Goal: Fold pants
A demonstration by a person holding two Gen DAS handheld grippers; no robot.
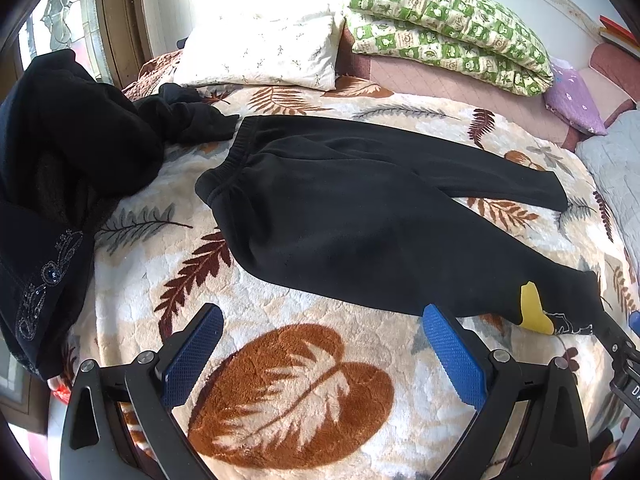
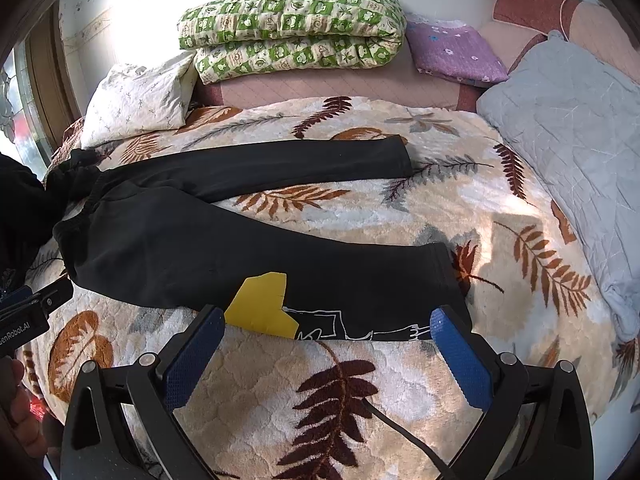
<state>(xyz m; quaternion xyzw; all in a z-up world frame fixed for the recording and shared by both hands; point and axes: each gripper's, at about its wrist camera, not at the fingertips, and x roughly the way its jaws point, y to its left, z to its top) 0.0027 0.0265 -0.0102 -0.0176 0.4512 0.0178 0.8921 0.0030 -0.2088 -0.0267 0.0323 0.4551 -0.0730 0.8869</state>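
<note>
Pants (image 1: 360, 208) flat on blanket (image 1: 280, 380), both claws spread, empty

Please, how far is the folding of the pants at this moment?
Done: the pants lie spread flat on the blanket, both legs apart, waistband toward the dark clothes pile. No fold shows yet. In hand: nothing; the left gripper and right gripper are open, above the blanket by the near leg with the yellow patch. Left: every fold.
</note>
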